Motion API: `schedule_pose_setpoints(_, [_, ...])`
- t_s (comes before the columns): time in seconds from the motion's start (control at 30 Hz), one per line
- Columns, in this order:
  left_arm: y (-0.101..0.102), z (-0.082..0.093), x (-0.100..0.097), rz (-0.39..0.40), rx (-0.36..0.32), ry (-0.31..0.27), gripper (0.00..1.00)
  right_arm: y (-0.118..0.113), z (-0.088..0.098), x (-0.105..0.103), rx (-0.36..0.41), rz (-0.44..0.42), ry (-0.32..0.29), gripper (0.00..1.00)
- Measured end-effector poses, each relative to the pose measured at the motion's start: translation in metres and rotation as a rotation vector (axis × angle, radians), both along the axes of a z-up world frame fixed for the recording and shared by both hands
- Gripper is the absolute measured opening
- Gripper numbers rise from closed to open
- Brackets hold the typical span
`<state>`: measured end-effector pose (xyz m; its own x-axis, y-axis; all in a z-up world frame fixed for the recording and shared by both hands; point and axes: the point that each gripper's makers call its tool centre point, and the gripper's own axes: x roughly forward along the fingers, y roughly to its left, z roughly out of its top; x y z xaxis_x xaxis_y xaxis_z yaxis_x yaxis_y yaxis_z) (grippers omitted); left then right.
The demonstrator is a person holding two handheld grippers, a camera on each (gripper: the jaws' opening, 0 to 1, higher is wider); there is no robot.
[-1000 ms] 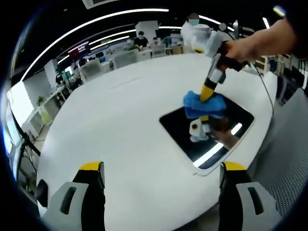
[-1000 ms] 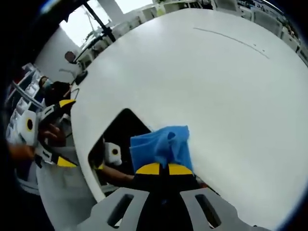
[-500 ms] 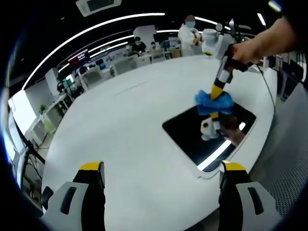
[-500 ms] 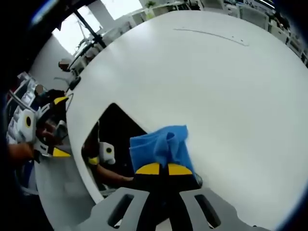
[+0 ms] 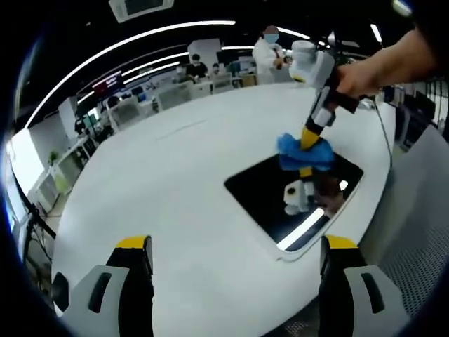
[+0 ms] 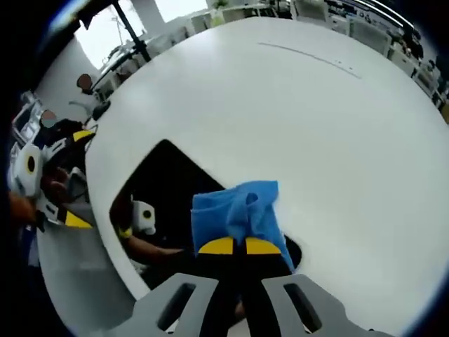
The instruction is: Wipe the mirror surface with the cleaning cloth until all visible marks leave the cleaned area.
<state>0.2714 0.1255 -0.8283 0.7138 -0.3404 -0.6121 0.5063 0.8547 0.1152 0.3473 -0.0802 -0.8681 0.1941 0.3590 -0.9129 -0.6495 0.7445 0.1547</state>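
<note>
Right gripper (image 6: 232, 246) clamped on blue cloth (image 6: 237, 212), pressing it onto mirror (image 5: 270, 196) on white table (image 5: 168, 182); left gripper (image 5: 235, 256) spread wide apart.

We can read no text, label, brand or number in either view. A wall screen (image 5: 109, 81) glows red and white at the far side of the room in the left gripper view, but whatever it shows is too small and blurred for us to make out. We find no print on the blue cleaning cloth (image 6: 238, 213) or the mirror (image 5: 295, 193).
</note>
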Motion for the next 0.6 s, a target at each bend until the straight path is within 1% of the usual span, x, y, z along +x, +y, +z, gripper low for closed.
schedule_pose_setpoints(0.1, [0.0,0.001,0.0,0.0,-0.005,-0.007,0.99,-0.001,-0.001,-0.014,-0.003,0.009,-0.003,0.0])
schedule_pose_setpoints(0.13, [0.0,0.001,0.0,0.002,-0.006,0.0,1.0,-0.002,-0.001,-0.021,-0.002,0.011,-0.001,0.0])
schedule_pose_setpoints(0.33, [0.003,0.002,0.001,0.016,0.002,-0.011,1.0,-0.003,-0.001,-0.042,0.0,0.05,-0.01,0.0])
schedule_pose_setpoints(0.43, [0.006,0.002,0.001,0.026,0.007,-0.008,1.0,-0.003,-0.001,-0.051,0.004,0.065,-0.006,0.0])
schedule_pose_setpoints(0.47, [0.005,0.0,0.0,0.028,-0.006,0.004,1.0,-0.003,-0.001,-0.056,0.006,0.078,-0.008,0.0])
schedule_pose_setpoints(0.5, [0.005,-0.002,-0.002,0.031,0.0,0.022,1.0,-0.004,-0.001,-0.06,0.012,0.076,0.003,0.0])
schedule_pose_setpoints(0.6, [0.005,-0.002,-0.001,0.026,0.003,0.015,1.0,-0.005,-0.001,-0.07,0.022,0.08,0.021,0.0])
